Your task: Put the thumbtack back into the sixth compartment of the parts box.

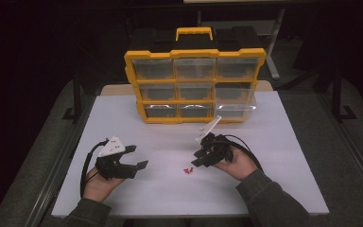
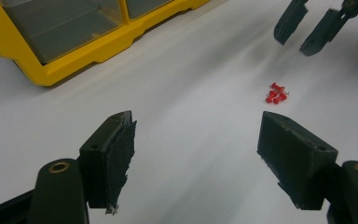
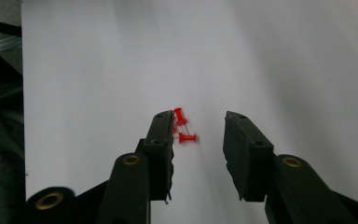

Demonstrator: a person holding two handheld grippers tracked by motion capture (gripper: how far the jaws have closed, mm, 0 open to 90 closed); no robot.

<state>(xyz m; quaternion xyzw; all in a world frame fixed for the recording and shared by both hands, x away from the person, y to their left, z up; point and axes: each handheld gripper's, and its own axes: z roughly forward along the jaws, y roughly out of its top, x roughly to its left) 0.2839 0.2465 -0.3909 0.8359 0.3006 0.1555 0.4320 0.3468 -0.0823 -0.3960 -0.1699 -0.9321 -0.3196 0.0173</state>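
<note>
2 forearms in dark sleeves come in at the near edge of the white table (image 1: 274,156), each hand holding 1 black gripper. the left gripper (image 1: 134,157) sits near the left side with its jaws wide apart and nothing between them. the right gripper (image 1: 199,158) leans toward the middle with its jaws part-way apart, not clamped on anything. between the 2 grippers, just beside the right one, lies a small cluster of red push pins (image 1: 187,170) on the bare tabletop. the high view gives only a red speck; the left gripper view shows the push pins (image 2: 276,93) as about 3 or 4 heaped together, with the other gripper's 2 jaw tips beyond them; the right gripper view shows at least 2 pins (image 3: 182,127) right at the tip of 1 jaw, partly hidden by it. farther back stands 1 yellow organizer case (image 1: 194,85) upright with 9 clear drawers in 3 rows and 1 handle on top. beyond the table the room is dark.
</note>
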